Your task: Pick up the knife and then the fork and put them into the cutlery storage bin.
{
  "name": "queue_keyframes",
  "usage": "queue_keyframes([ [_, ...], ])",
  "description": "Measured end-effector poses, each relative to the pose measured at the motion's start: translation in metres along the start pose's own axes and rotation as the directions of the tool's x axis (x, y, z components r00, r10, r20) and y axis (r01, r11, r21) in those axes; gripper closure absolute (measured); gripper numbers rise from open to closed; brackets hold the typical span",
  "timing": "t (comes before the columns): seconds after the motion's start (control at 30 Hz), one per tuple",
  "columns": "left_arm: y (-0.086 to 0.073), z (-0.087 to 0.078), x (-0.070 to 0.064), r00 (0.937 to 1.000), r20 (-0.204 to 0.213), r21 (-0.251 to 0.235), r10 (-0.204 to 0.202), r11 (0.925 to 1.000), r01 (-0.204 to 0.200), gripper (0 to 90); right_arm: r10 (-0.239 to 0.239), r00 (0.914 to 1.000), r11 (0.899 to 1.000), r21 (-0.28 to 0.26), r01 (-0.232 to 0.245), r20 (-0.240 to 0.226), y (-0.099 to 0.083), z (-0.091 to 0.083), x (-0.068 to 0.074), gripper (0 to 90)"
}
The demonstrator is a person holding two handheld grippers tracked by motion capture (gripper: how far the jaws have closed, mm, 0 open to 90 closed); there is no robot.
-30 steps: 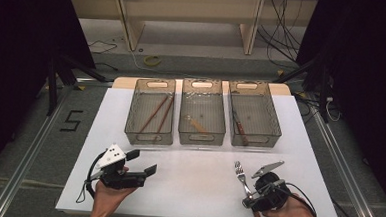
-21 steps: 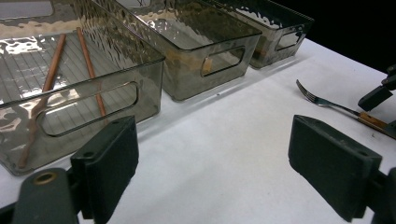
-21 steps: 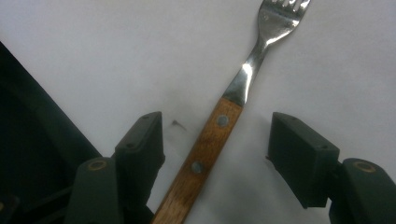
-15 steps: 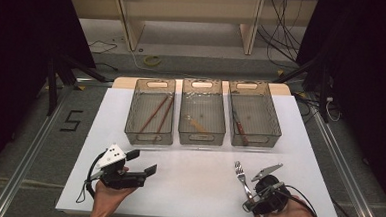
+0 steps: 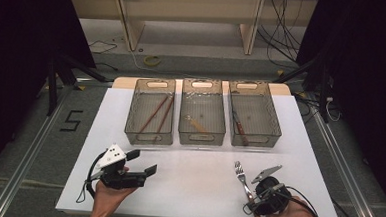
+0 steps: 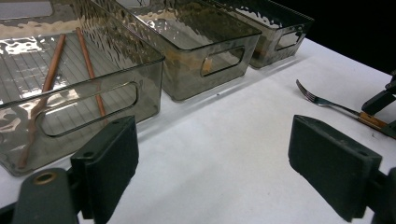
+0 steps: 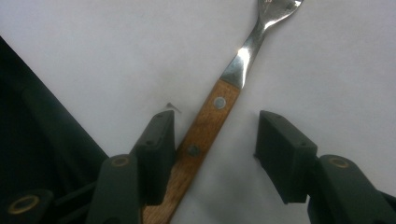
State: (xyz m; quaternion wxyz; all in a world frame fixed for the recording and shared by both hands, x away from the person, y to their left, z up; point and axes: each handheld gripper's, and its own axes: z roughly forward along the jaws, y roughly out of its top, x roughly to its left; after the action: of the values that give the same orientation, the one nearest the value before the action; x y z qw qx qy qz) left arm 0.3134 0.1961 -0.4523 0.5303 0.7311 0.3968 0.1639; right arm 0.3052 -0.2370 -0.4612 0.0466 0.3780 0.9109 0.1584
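Observation:
A fork with a wooden handle and steel tines lies flat on the white table at the front right, tines pointing away from me. My right gripper is open and straddles the handle: the left jaw touches the wood, the right jaw stands apart. From above the fork shows in front of the right gripper. At the front left my left gripper is held wide open above bare table, nothing between its jaws. The left gripper view faces the bins and the fork.
Three smoky clear bins stand in a row at the table's middle. The left bin holds two brown chopsticks, the middle bin a pale wooden piece, the right bin a brown-handled utensil. Cables and shelving lie beyond the far edge.
The right gripper has shifted slightly toward the table's front edge along the fork's handle. The fork and the left gripper have stayed where they were.

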Motion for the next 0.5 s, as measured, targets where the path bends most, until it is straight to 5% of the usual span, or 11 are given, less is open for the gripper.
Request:
queue_keyframes([
  [0.5, -0.0001, -0.0002, -0.0001, 1.0000, 0.000, -0.001, 0.001, 1.0000, -0.001, 15.6, -0.030, 0.9984, 0.999, 0.017, 0.029, 0.048, 0.0005, -0.0005, -0.0012, 67.1],
])
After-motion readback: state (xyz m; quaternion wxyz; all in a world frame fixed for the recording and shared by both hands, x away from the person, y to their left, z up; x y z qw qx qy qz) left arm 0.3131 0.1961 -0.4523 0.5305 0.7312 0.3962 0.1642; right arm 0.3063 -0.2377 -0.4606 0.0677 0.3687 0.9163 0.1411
